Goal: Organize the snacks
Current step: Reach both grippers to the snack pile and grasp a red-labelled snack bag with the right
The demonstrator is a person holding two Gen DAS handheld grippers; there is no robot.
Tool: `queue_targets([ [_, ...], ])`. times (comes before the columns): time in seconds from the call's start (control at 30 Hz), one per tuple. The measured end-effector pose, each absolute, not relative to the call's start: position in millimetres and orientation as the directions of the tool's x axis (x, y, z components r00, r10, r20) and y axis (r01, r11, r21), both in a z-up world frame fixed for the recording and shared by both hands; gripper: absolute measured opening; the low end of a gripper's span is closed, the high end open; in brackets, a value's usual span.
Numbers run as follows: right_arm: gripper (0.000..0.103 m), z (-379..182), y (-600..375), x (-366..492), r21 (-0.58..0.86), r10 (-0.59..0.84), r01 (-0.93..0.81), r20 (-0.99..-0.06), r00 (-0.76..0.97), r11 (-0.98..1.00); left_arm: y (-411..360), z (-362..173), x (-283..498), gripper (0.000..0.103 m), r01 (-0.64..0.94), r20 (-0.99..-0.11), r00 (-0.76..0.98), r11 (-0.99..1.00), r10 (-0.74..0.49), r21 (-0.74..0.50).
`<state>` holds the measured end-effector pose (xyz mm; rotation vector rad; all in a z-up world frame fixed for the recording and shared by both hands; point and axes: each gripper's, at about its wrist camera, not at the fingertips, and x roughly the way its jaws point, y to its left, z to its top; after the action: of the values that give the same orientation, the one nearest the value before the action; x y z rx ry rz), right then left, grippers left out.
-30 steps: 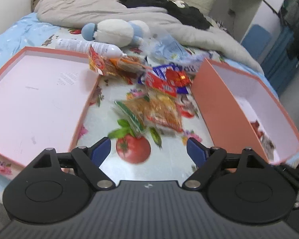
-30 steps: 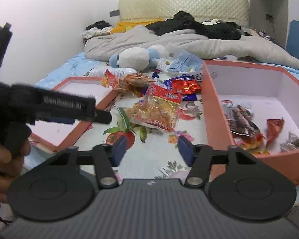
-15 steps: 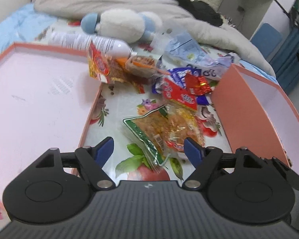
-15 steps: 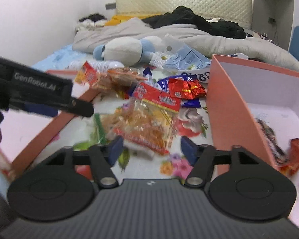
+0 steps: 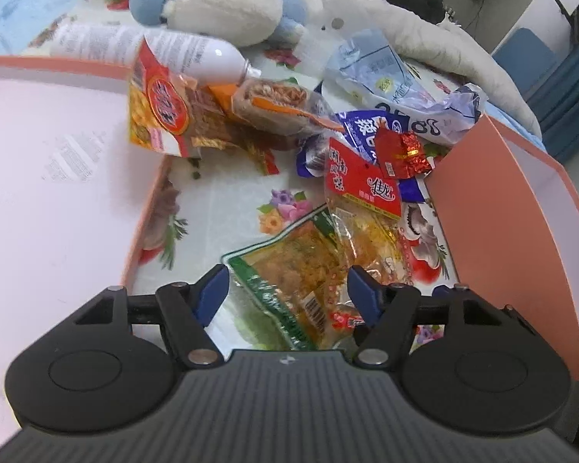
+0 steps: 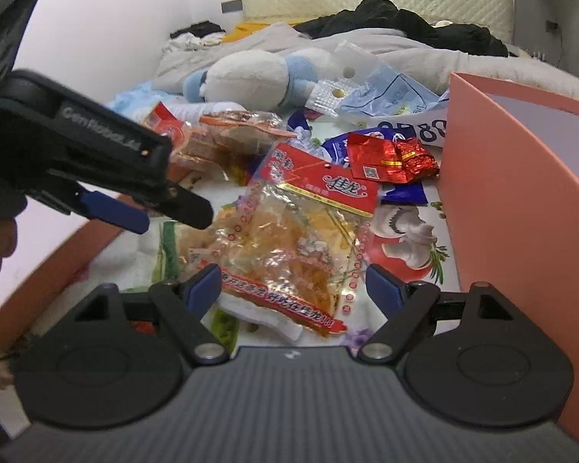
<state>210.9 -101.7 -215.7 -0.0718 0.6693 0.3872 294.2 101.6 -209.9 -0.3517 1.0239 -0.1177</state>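
Green-edged snack packet between left tongs, spread apart, closing, not pressing.

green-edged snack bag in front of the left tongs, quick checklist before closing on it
1. Left tongs open, jaws just been closing: ok.
2. Green-edged snack bag between the left pads: ok.
3. Pads pressing on it yet: not ok.
4. Bag free of neighbours: not ok, the clear red-header bag overlaps it.
5. Right tongs open, straddling that red-header bag: ok.
6. Orange box beside the pile: ok.
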Motion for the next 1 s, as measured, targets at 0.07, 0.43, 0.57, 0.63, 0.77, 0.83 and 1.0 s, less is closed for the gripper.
queue_targets([
  [0.07,0.083,-217.2,-102.1,215.9,0.064,0.323,-0.366,-0.624,0.711,0.928,100.4,-215.2,297.1,0.072,-0.07,-0.821,0.504,0.935,-0.267,-0.348],
  [0.43,0.084,-228.9,-103.8,230.4,0.123,0.357,-0.375,-0.664,0.657,0.919,85.3,-228.3,297.0,0.054,-0.077,-0.851,0.492,0.964,-0.186,-0.255],
  [0.57,0.068,-228.5,-101.0,228.0,0.108,0.363,-0.396,-0.662,0.655,0.912,80.0,-228.0,297.9,0.044,-0.072,-0.852,0.495,0.969,-0.17,-0.235],
  [0.63,0.064,-227.9,-100.2,227.9,0.106,0.366,-0.402,-0.663,0.653,0.909,77.0,-227.6,297.2,0.042,-0.077,-0.853,0.499,0.972,-0.155,-0.221],
  [0.77,0.043,-224.5,-95.3,224.6,0.104,0.386,-0.432,-0.665,0.639,0.896,71.1,-223.3,297.2,0.025,-0.085,-0.852,0.506,0.976,-0.133,-0.203],
  [0.83,0.039,-223.2,-98.5,223.5,0.119,0.388,-0.421,-0.663,0.641,0.899,67.2,-219.9,295.2,0.01,-0.077,-0.851,0.51,0.979,-0.122,-0.187],
  [1.0,0.02,-214.5,-109.5,216.2,0.128,0.389,-0.413,-0.654,0.648,0.902,62.6,-215.3,287.8,0.001,-0.088,-0.855,0.507,0.981,-0.107,-0.175],
])
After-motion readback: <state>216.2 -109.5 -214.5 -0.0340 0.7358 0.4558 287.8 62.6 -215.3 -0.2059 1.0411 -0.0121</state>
